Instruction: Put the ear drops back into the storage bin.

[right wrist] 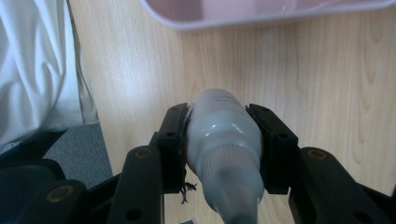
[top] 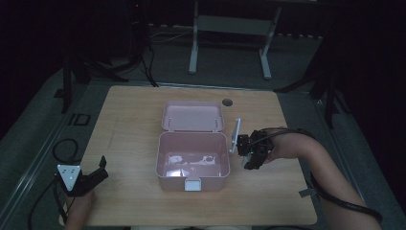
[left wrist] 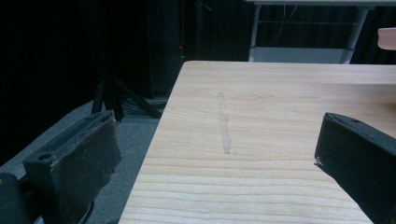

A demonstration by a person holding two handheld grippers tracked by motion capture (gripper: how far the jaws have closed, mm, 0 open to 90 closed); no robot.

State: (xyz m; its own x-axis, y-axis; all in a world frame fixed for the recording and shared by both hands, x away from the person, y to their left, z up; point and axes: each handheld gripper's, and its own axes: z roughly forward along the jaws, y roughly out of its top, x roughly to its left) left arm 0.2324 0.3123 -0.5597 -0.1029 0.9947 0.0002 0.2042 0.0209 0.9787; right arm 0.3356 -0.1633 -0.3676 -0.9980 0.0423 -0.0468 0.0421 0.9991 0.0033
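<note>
Slippage worries me most; right gripper (right wrist: 223, 154) has its jaws clamped on a smooth white bottle (right wrist: 224, 140) just beside the open pink box (top: 192, 160); left gripper (left wrist: 219, 158), jaws apart, rests over the desk (top: 129, 124); a bump on the rim could knock it loose

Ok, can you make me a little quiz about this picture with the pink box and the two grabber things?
1. True or false: the lid of the pink box is shut.
2. What does the right gripper hold? A) a white bottle B) a spoon C) nothing
3. Fill in: the left gripper has its jaws ____ with nothing between them.

Key:
1. False. The lid lies open behind the box.
2. A. The jaws are clamped on the white bottle, beside the box and above the wooden table.
3. Open. The left gripper view has bare table between them.
</note>
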